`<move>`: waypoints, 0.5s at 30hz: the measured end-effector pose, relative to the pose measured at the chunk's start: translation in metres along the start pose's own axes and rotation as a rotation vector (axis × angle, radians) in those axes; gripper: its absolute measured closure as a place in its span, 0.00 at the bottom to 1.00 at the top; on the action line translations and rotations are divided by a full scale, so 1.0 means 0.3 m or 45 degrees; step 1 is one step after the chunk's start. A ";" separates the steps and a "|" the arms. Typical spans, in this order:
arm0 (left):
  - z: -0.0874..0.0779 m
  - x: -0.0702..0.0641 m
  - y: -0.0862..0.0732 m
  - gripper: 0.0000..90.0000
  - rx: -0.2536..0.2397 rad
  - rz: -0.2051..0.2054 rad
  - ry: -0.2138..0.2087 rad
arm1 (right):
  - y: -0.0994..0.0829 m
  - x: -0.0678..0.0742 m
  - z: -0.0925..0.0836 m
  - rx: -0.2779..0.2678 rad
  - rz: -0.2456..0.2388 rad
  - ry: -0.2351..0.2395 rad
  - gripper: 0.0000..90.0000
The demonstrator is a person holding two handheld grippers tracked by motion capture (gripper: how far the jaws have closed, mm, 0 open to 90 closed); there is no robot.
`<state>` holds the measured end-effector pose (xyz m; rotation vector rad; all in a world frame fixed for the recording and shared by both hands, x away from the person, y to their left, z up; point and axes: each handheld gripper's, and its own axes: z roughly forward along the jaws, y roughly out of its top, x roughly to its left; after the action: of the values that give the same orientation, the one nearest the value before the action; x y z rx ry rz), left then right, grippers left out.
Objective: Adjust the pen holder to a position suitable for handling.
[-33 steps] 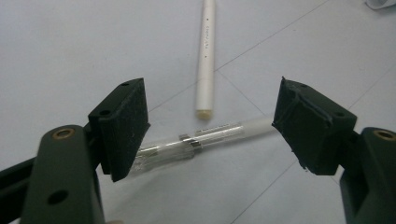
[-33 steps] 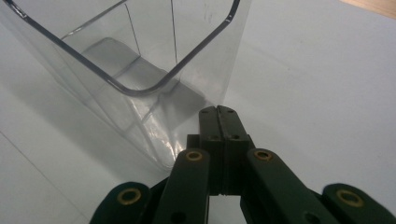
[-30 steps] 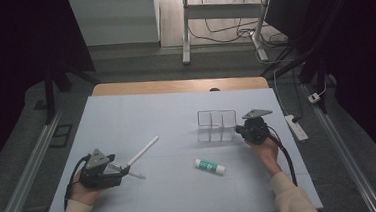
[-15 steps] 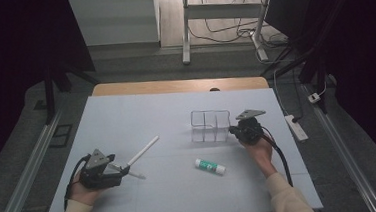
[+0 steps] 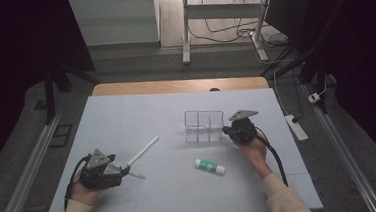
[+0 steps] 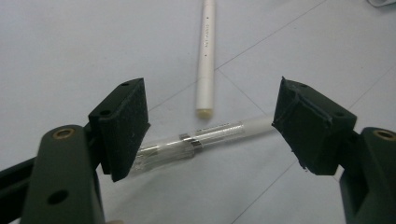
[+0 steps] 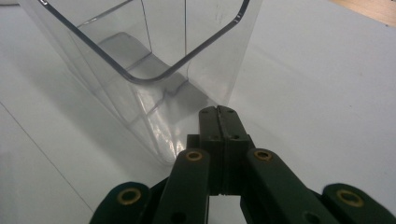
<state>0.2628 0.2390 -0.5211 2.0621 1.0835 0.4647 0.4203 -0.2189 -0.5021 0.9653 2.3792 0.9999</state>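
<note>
High cam overhead, faces fwd; tool cams close, share table (image 5: 141, 114).

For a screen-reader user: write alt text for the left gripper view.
Two open black jaws of the left gripper frame a clear-barrelled pen lying crosswise on a pale table, neither pad pressing it. Just beyond, a white stick runs away from the camera.

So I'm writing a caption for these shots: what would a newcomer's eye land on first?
Probably the clear plastic organizer standing right of the table's middle, with the right gripper, jaws shut, pressed against its end wall. Next, the left gripper near the front left, its jaws open around a clear pen beside a white pen. A green-and-white glue stick lies between the hands.
</note>
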 end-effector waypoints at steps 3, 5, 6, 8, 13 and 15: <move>0.002 -0.001 0.001 0.29 0.005 0.002 0.000 | 0.009 0.007 0.010 -0.009 0.006 0.003 0.99; 0.003 -0.002 0.001 0.29 0.006 0.006 -0.001 | 0.016 0.013 0.015 -0.005 -0.006 0.004 0.99; 0.003 -0.003 0.001 0.29 0.006 0.005 -0.002 | 0.019 0.016 0.018 -0.009 -0.009 0.006 0.99; 0.000 -0.003 0.002 0.29 -0.003 0.000 -0.009 | 0.024 0.021 0.022 -0.009 -0.009 0.009 0.99; -0.001 -0.005 0.002 0.29 -0.003 0.002 -0.007 | 0.037 0.032 0.030 -0.010 -0.023 0.015 0.99; 0.000 -0.004 0.002 0.29 -0.001 0.001 -0.008 | 0.042 0.035 0.033 -0.015 -0.021 0.016 0.99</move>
<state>0.2625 0.2378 -0.5207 2.0620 1.0784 0.4594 0.4243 -0.2003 -0.5005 0.9366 2.3845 1.0158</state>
